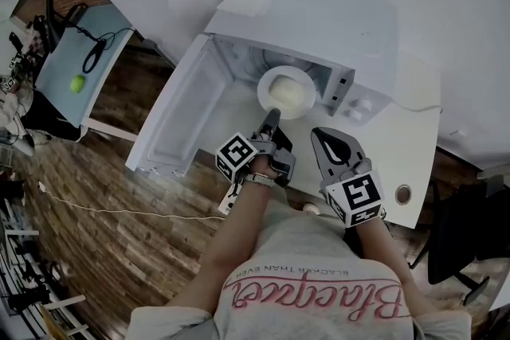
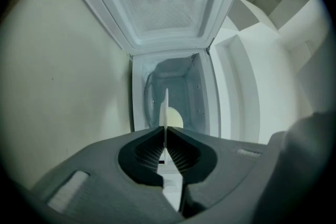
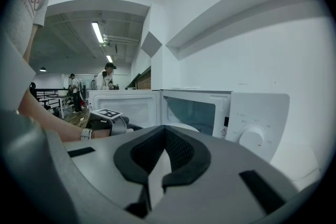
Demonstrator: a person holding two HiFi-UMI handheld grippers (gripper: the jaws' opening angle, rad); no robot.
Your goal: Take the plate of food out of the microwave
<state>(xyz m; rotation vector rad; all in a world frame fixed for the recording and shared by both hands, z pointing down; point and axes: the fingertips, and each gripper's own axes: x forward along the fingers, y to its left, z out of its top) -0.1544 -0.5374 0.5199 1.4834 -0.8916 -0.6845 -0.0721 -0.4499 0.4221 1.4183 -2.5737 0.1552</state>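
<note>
The left gripper [image 1: 272, 118] pinches the rim of the plate of food [image 1: 285, 91], which sits in the open microwave [image 1: 319, 20], to slide it out. On the right, the right gripper [image 1: 320, 138] has its jaws shut and empty.

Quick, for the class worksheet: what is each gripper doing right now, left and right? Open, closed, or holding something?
Left gripper: closed on the rim of the plate.
Right gripper: closed, holding nothing.

Open door [image 1: 179, 123] left of microwave cavity [image 1: 239, 72]
</note>
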